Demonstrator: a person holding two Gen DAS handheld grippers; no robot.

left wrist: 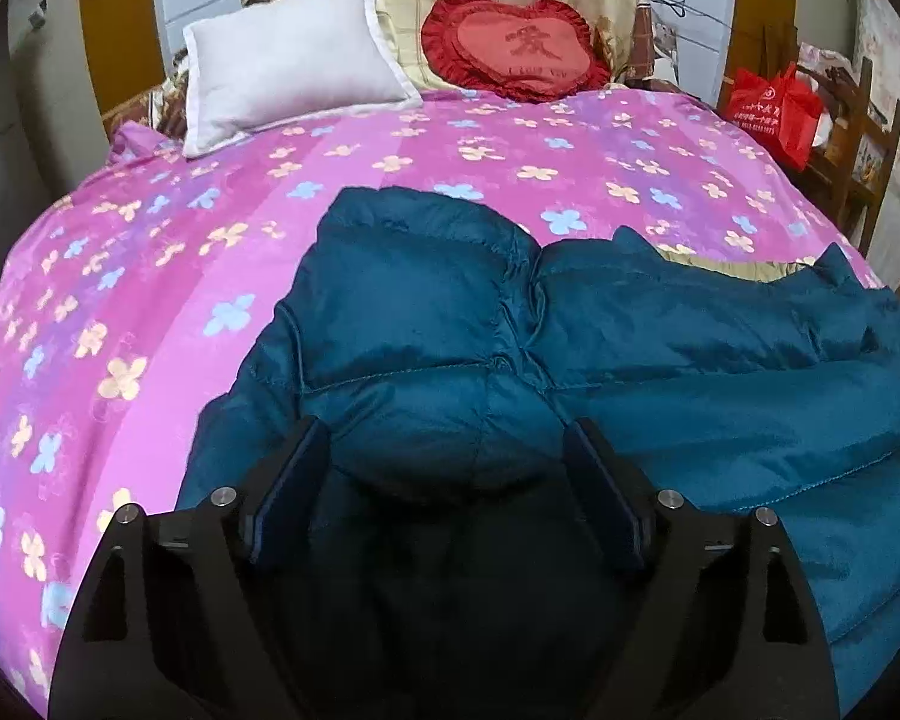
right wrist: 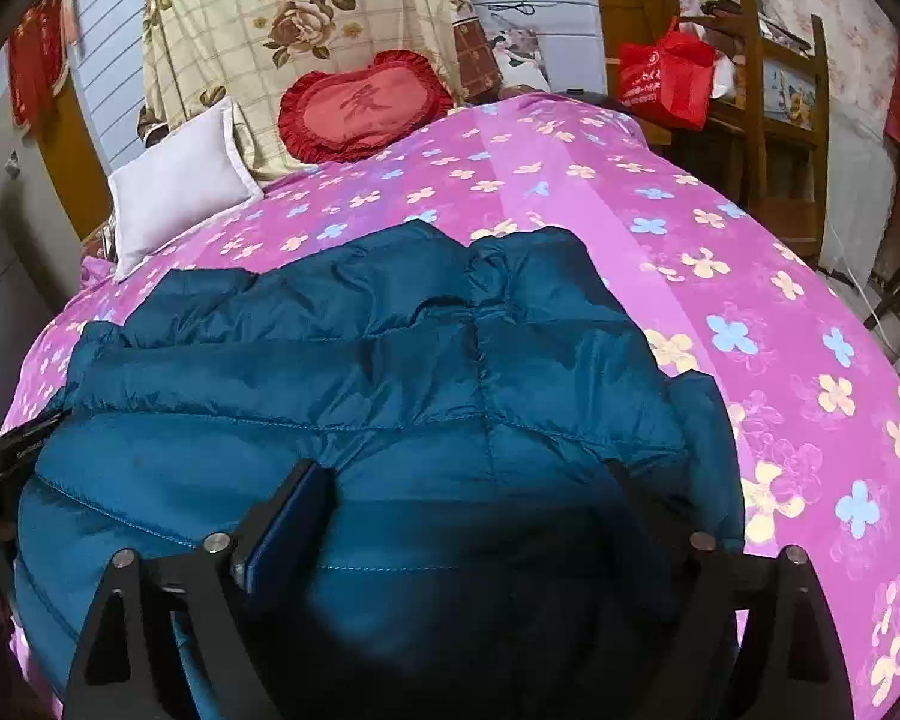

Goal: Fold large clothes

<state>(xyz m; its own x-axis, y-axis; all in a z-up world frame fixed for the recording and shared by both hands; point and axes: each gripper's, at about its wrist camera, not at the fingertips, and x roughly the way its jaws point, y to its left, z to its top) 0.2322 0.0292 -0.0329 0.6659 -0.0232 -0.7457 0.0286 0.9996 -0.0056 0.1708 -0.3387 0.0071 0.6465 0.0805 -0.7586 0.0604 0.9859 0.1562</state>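
Teal quilted fabric fills the nearest ground in both wrist views: a puffy down jacket [left wrist: 570,360] lying on the pink flowered bedspread [left wrist: 150,300], which serves as the landmark for everything else. The left gripper [left wrist: 447,462] hangs over the jacket's near edge with its jaws spread wide; a bulge of the padding sits between them, but the pads do not appear to press on it, so nothing is held. The right gripper [right wrist: 471,510] is likewise wide open over the jacket's near hem, with cloth beneath and between the jaws but no pinch visible.

Across the middle of the bedspread the jacket looks partly gathered. Its far portion lies doubled over in rumpled lobes, and in the left view a strip of pale lining [left wrist: 726,267] shows at its far edge. Judging by that, at least one fold seems made, yet the bundle is loose and uneven; flattening and a further fold probably remain.

Beyond the jacket, at the bedspread's far end, rest a white pillow [left wrist: 294,60] and a red heart-shaped cushion [left wrist: 516,48] against a rose-patterned cloth [right wrist: 294,18]. Off the bedspread's far right corner, a red bag [right wrist: 666,75] sits by a wooden chair [right wrist: 780,90].
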